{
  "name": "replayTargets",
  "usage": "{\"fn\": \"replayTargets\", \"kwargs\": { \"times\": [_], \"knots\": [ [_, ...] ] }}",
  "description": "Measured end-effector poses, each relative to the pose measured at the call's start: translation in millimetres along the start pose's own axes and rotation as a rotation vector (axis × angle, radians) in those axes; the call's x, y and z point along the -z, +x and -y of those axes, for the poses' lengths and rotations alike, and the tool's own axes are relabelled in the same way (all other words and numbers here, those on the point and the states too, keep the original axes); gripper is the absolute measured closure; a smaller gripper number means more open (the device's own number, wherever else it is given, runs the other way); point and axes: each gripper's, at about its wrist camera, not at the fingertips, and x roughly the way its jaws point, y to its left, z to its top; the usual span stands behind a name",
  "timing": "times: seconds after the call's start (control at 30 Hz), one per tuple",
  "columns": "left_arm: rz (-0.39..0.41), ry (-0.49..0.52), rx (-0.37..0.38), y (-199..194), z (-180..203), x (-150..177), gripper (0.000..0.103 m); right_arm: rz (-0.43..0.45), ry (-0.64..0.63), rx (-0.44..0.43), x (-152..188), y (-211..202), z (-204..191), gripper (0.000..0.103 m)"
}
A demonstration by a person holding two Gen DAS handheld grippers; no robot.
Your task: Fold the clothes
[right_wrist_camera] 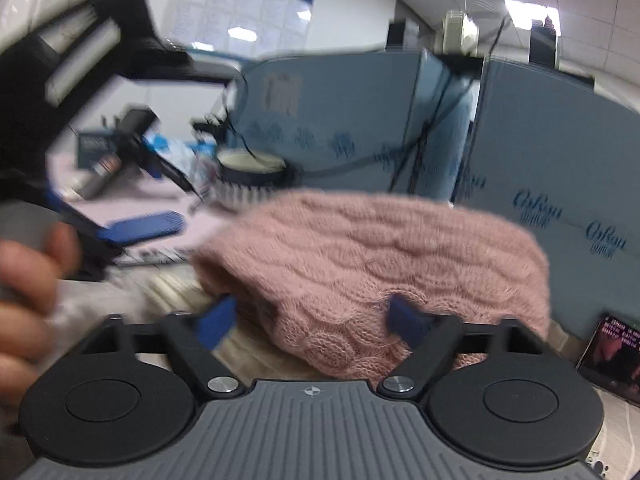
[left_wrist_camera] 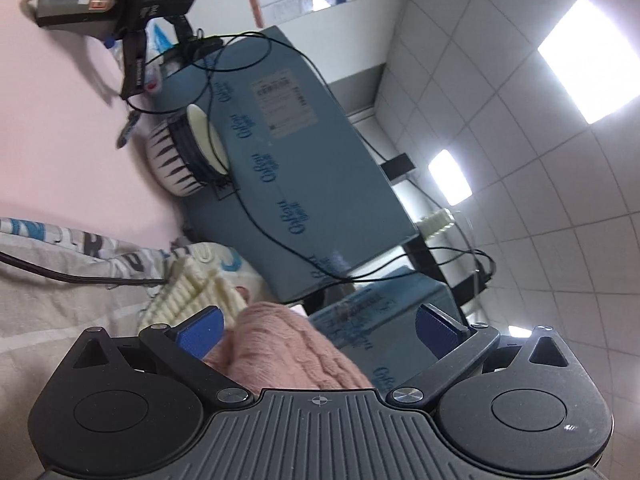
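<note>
A pink cable-knit sweater (right_wrist_camera: pixel 372 264) is bunched up in a mound. My right gripper (right_wrist_camera: pixel 316 322) has its blue fingers wide apart, with the sweater's edge lying between them. The view is blurred by motion. In the left wrist view the same pink sweater (left_wrist_camera: pixel 288 352) lies between the fingers of my left gripper (left_wrist_camera: pixel 320 332), which stands wide open. A cream knit garment (left_wrist_camera: pixel 192 292) lies just beyond the left finger. The left gripper also shows at the left of the right wrist view, open, with its blue pad (right_wrist_camera: pixel 144 224) visible.
Blue-grey partition panels (left_wrist_camera: pixel 304 168) stand close behind the clothes. A patterned bowl with a cream lid (left_wrist_camera: pixel 184 156) and black devices with cables (left_wrist_camera: pixel 148 4) sit on the pink surface (left_wrist_camera: pixel 52 120). A grey printed cloth (left_wrist_camera: pixel 60 288) lies under the garments. A small screen (right_wrist_camera: pixel 612 352) is at right.
</note>
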Motion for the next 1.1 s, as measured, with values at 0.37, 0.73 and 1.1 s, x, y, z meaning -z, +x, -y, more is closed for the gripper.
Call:
{"fn": "replayTargets", "kwargs": {
  "times": [0.37, 0.73, 1.1],
  "knots": [
    [-0.063, 0.288, -0.211, 30.8, 20.2, 28.2, 0.007, 0.159, 0.246, 0.101, -2.1, -47.8, 58.1, 0.084],
    [-0.051, 0.611, -0.224, 33.8, 50.1, 64.1, 0.09, 0.344, 0.396, 0.118, -2.7, -122.2, 98.3, 0.085],
    [0.09, 0.819, 0.008, -27.7, 125.3, 108.6, 0.091, 0.482, 0.507, 0.195, 5.5, -242.3, 166.1, 0.086]
  ]
}}
